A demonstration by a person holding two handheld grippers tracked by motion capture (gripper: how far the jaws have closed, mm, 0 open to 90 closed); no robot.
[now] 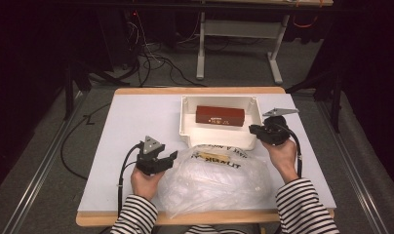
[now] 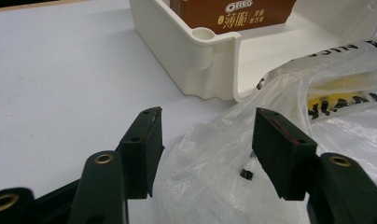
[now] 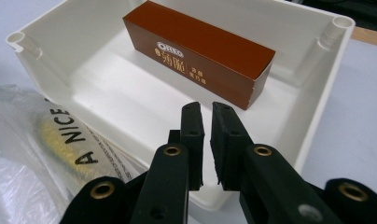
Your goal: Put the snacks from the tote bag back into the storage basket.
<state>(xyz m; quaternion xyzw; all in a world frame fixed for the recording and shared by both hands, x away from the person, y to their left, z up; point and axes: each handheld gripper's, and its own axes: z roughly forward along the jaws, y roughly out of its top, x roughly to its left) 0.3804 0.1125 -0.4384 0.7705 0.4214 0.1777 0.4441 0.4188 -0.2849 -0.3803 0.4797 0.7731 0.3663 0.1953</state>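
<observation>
Two tongs are in your hands at the desk (image 1: pixel 136 112). Your left tongs (image 2: pixel 207 126) stand released, jaws wide apart, over the near-left edge of a crumpled clear plastic bag (image 1: pixel 217 178); in the left gripper view the film lies between the jaws, but neither pad presses on it. Your right tongs (image 3: pixel 207 112) are nearly clenched, with a narrow gap between the pads and nothing in it. They sit at the right near corner of the white tray (image 1: pixel 187 122), pointing across its rim toward the inside.

Within the tray, a brown biscuit box (image 1: pixel 220 115) lies flat on its long side, toward the far wall, well apart from both tongs. In the right gripper view its printed face is turned toward the tongs.

Your bag spreads over the near middle of the desk, between your two striped sleeves, and its far edge touches the tray's near wall. Black lettering and a yellow patch show through the film near that edge. Each gripper trails a black cable toward you.
</observation>
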